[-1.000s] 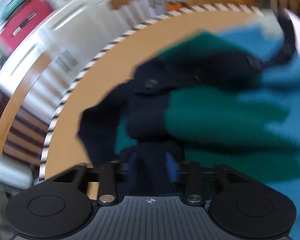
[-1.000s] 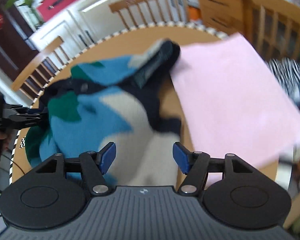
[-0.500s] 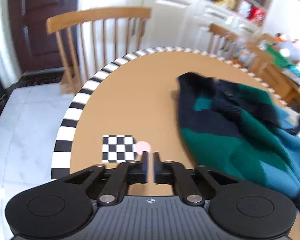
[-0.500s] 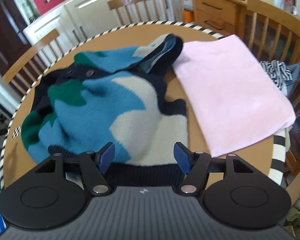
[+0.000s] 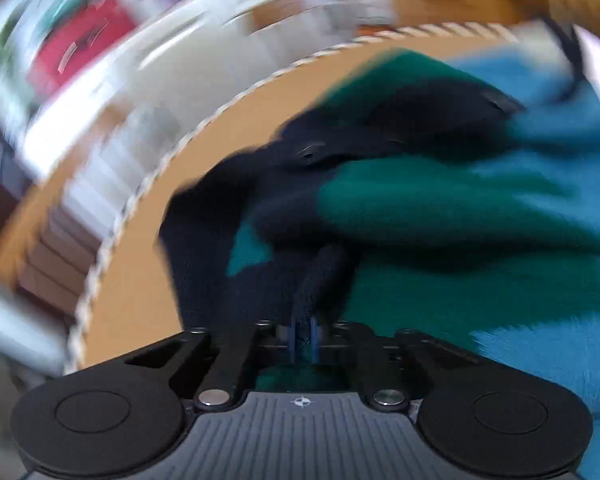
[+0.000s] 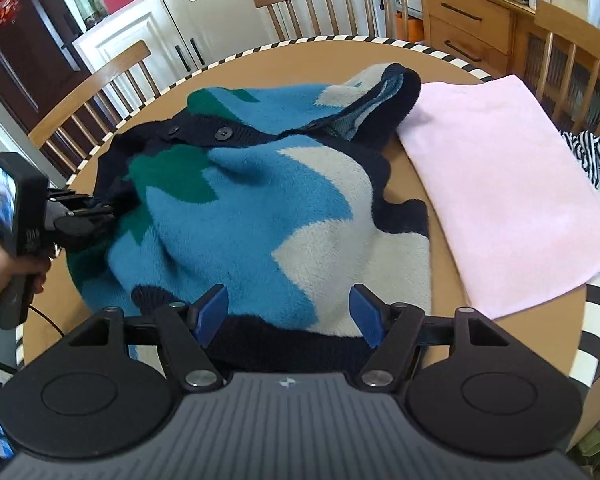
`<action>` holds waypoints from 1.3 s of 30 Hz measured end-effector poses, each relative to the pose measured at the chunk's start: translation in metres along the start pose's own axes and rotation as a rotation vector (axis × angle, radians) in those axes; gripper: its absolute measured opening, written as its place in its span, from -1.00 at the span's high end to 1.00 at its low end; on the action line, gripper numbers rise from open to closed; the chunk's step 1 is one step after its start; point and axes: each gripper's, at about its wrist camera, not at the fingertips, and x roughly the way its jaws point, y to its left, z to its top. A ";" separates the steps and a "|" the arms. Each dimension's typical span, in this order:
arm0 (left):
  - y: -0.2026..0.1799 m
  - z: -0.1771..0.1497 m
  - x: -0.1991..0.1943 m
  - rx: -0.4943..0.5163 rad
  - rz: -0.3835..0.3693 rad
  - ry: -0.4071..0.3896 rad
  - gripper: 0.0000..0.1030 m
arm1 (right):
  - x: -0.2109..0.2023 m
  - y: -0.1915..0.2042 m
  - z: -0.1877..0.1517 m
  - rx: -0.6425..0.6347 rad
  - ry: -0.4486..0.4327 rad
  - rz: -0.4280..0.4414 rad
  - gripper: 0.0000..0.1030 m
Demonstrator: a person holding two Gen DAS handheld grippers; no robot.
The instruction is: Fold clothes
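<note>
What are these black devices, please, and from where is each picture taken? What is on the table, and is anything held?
There is no robot. A person holds a two-finger gripper in each hand, and each carries a camera looking along its fingers. The blurred view is from the left gripper, shut on a dark fold of the cardigan. The sharp view is from the right gripper, open and holding nothing. It also shows the left gripper and the hand holding it. On the round table the cardigan lies rumpled beside a folded pink cloth.

The sweater (image 6: 259, 200) is patched blue, green, cream and navy, the towel (image 6: 500, 184) plain pink, the tan table (image 6: 520, 332) edged with black-and-white stripes.
</note>
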 end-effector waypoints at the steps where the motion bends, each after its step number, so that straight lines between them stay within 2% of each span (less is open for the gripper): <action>1: 0.016 -0.005 -0.009 -0.061 0.028 -0.017 0.88 | -0.002 -0.003 -0.001 -0.002 -0.001 -0.006 -0.34; 3: 0.052 -0.020 -0.036 -0.204 0.067 -0.072 0.88 | -0.004 -0.009 -0.001 0.008 0.003 -0.009 -0.34; 6: 0.124 -0.067 -0.099 -0.605 -0.077 -0.188 0.87 | -0.004 -0.015 -0.001 0.022 0.013 -0.008 -0.34; 7: 0.139 -0.087 -0.113 -0.684 -0.076 -0.154 0.86 | -0.005 -0.016 -0.002 0.020 0.016 -0.008 -0.34; 9: 0.150 -0.130 -0.118 -0.739 -0.082 -0.021 0.81 | -0.005 -0.017 -0.004 0.016 0.023 -0.006 -0.34; 12: 0.146 -0.183 -0.109 -0.757 0.024 0.200 0.82 | -0.006 -0.018 -0.006 0.009 0.032 -0.004 -0.34; 13: 0.146 -0.191 -0.110 -0.777 0.034 0.208 0.79 | -0.006 -0.018 -0.007 0.006 0.036 -0.004 -0.34; 14: 0.151 -0.195 -0.118 -0.791 0.031 0.175 0.73 | -0.006 -0.019 -0.008 0.004 0.039 -0.003 -0.35; 15: 0.151 -0.186 -0.123 -0.768 0.019 0.115 0.48 | -0.006 -0.019 -0.009 0.002 0.042 -0.002 -0.35; 16: 0.150 -0.176 -0.128 -0.744 0.007 0.054 0.08 | -0.006 -0.019 -0.010 -0.001 0.046 -0.002 -0.36; 17: 0.150 -0.167 -0.133 -0.719 -0.005 -0.007 -0.12 | -0.007 -0.020 -0.011 -0.003 0.049 -0.001 -0.37; 18: 0.145 -0.151 -0.129 -0.639 -0.038 -0.059 -0.45 | -0.007 -0.020 -0.012 -0.005 0.052 0.000 -0.37; 19: 0.140 -0.136 -0.126 -0.557 -0.071 -0.110 -0.57 | -0.007 -0.021 -0.013 -0.007 0.055 0.000 -0.37; 20: 0.135 -0.120 -0.123 -0.475 -0.104 -0.160 -0.58 | -0.007 -0.021 -0.013 -0.010 0.059 0.001 -0.37; 22: 0.122 -0.098 -0.107 -0.325 -0.180 -0.179 -0.58 | -0.008 -0.022 -0.015 -0.014 0.065 0.002 -0.38; 26: 0.108 -0.067 -0.043 -0.250 -0.354 -0.045 -0.55 | -0.013 -0.025 -0.021 -0.010 0.063 -0.008 -0.39; 29: 0.113 -0.053 0.032 -0.260 -0.395 0.061 -0.53 | -0.018 -0.027 -0.026 0.006 0.060 -0.012 -0.40; 33: 0.116 -0.060 0.068 -0.266 -0.408 0.137 -0.55 | -0.022 -0.031 -0.035 0.035 0.072 -0.015 -0.42; 34: 0.118 -0.062 0.070 -0.296 -0.441 0.148 -0.31 | -0.023 -0.031 -0.038 0.041 0.075 -0.016 -0.43; 35: 0.121 -0.064 0.071 -0.327 -0.474 0.159 -0.19 | -0.023 -0.032 -0.040 0.048 0.074 -0.018 -0.44; 37: 0.126 -0.067 0.074 -0.389 -0.540 0.180 0.84 | -0.023 -0.033 -0.042 0.062 0.070 -0.021 -0.44; 39: 0.132 -0.070 0.072 -0.465 -0.596 0.190 0.88 | -0.023 -0.034 -0.044 0.074 0.058 -0.030 -0.44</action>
